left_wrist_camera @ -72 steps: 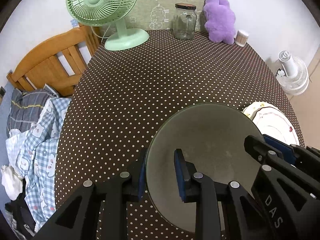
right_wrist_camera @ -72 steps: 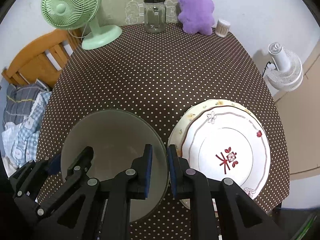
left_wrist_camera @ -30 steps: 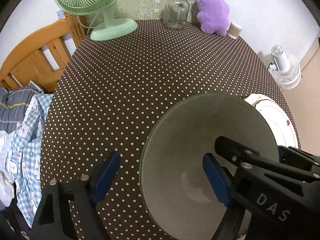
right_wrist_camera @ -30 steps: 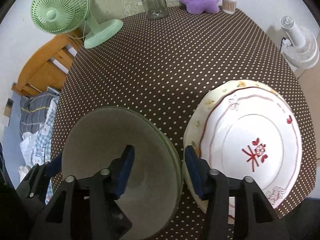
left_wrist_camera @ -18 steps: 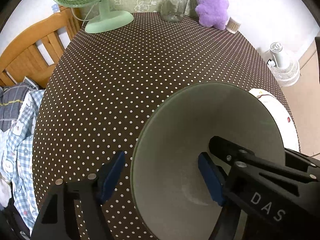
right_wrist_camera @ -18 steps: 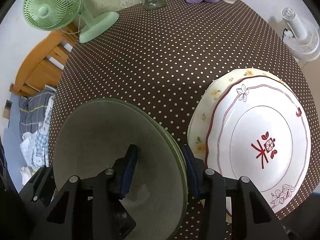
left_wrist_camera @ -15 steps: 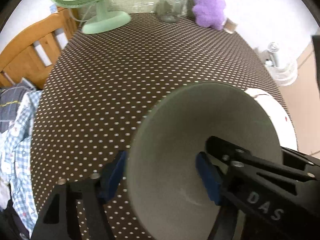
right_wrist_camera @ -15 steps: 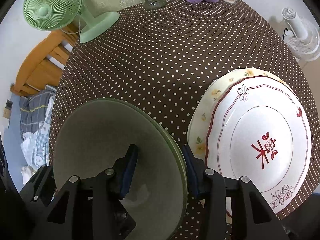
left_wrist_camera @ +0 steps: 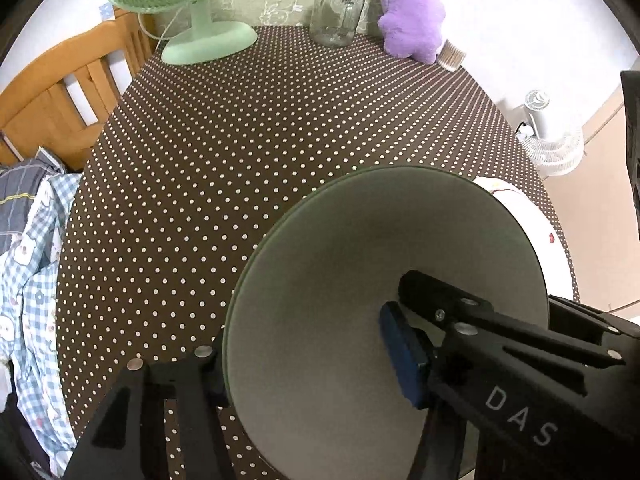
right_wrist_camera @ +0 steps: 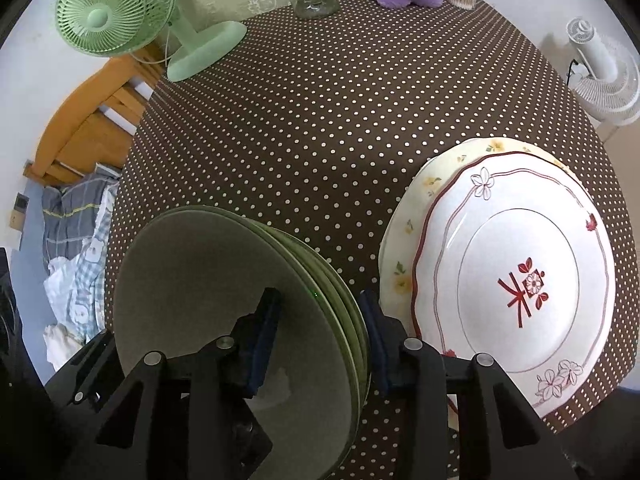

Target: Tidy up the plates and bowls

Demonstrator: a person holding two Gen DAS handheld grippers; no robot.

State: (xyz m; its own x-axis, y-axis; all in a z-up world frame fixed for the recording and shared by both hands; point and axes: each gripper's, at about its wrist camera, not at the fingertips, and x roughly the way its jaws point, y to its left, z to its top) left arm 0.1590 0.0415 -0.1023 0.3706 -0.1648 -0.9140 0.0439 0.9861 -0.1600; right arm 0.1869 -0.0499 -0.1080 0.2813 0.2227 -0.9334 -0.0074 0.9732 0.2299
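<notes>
2 tools are closed on the same stack of green bowls [right_wrist_camera: 224, 280], each taking the rim from its own side. The left tool [left_wrist_camera: 308, 356] has 1 pad inside the top bowl and the other outside the left rim; its jaws have just been closing, and the rim is now pinched between them. The right tool [right_wrist_camera: 320, 332] straddles the right rim, where 3 or 4 nested edges can be counted, and its jaws have also just been closing on them. The stack is seen tilted toward the cameras and seems to be lifted off the worktop [right_wrist_camera: 340, 92], though contact underneath is hidden. A grip from both sides is probably used because the nested bowls are heavy and would tip in 1 tool only. Just beside the bowls, 2 plates [right_wrist_camera: 516, 284] are stacked, the white one with the red mark on the yellow flowered one, so plates and bowls are kept in separate piles. The green fan [right_wrist_camera: 116, 16] and the glass jar [left_wrist_camera: 338, 12] stand well apart at the far edge.
</notes>
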